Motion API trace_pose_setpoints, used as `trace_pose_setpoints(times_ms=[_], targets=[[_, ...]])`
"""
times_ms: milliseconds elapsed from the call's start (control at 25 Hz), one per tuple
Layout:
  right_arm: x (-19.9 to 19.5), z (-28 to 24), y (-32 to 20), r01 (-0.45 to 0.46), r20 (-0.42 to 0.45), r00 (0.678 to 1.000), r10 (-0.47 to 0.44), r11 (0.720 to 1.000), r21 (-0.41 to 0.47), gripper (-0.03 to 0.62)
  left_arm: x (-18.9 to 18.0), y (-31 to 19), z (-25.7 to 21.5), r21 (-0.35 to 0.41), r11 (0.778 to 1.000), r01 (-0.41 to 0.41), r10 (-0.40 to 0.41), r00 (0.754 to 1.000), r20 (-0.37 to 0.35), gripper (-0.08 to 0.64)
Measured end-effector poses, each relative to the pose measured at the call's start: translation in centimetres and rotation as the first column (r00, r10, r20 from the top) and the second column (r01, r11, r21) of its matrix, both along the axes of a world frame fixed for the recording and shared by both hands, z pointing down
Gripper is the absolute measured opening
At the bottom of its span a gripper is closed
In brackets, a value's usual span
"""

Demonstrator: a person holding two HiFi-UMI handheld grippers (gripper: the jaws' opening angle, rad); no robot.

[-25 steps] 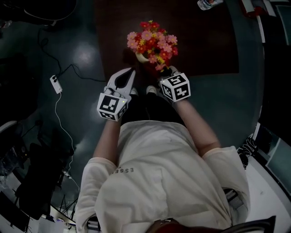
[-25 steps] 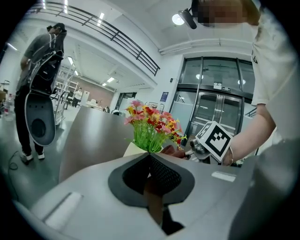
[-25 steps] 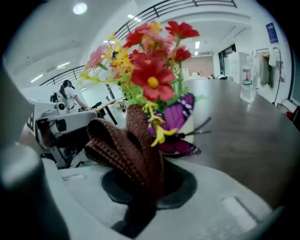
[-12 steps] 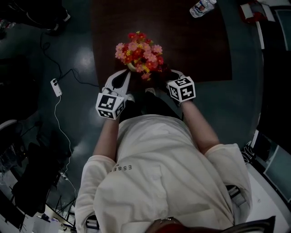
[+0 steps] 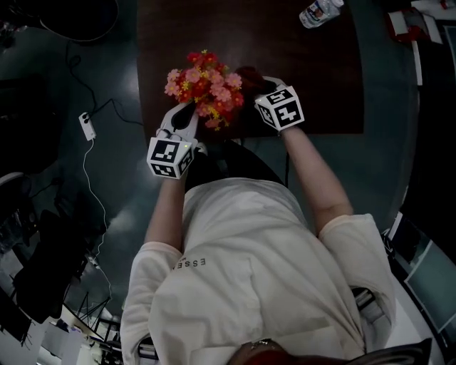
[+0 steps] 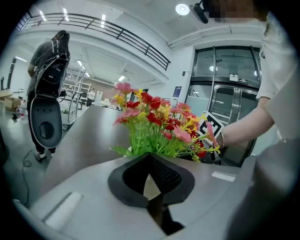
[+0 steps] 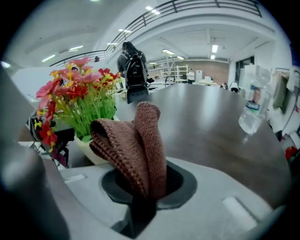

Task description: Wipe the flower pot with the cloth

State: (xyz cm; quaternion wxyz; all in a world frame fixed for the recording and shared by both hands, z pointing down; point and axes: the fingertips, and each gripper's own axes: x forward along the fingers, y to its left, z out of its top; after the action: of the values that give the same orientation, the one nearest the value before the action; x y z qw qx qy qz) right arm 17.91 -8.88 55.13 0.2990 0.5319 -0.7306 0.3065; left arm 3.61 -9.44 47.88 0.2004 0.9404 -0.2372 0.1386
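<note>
Your right tongs point(image 7: 140, 192): pinching brown knitted cloth point(image 7: 136, 140). Left tongs point(image 6: 150, 161): pressed together. Rub fold firmly along cream flower pot point(image 7: 90, 149).

Flower pot point(image 7: 91, 150) is buried under the flowers point(image 5: 203, 89) in the head view. Part of it is masked by the cloth point(image 7: 136, 145) in the right gripper view. Bottle point(image 5: 318, 12) is cut by the head view's far edge; label print is too blurred to be read.
</note>
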Motion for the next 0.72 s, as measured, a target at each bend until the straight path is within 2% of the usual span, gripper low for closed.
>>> trace_pose_setpoints(times_ms=[120, 240, 400, 520, 720], targets=[[-1.4, 0.4, -2.2, 0.150, -0.037, 0.988, -0.150, 0.989, 0.003, 0.048, 0.2, -0.4, 0.0, -0.011, 1.000, 0.022, -0.022, 1.000, -0.014, 0.012], [-2.3, 1.0, -2.8, 0.232, -0.055, 0.971, -0.232, 0.973, 0.002, 0.047, 0.2, -0.5, 0.0, -0.009, 0.999, 0.031, -0.031, 0.999, -0.009, 0.011], [-3.3, 0.9, -1.9, 0.259, -0.038, 0.965, -0.259, 0.966, 0.011, 0.047, 0.2, -0.4, 0.1, 0.015, 1.000, 0.022, -0.022, 0.999, 0.035, 0.009], [-4.6, 1.0, -0.4, 0.275, -0.023, 0.961, -0.275, 0.962, 0.004, 0.045, 0.2, -0.5, 0.2, 0.016, 1.000, 0.018, -0.019, 0.999, 0.033, 0.009], [-5.7, 1.3, 2.2, 0.234, -0.007, 0.972, -0.234, 0.972, -0.024, 0.043, 0.2, -0.7, 0.2, 0.025, 1.000, 0.006, -0.007, 0.999, 0.042, 0.009]])
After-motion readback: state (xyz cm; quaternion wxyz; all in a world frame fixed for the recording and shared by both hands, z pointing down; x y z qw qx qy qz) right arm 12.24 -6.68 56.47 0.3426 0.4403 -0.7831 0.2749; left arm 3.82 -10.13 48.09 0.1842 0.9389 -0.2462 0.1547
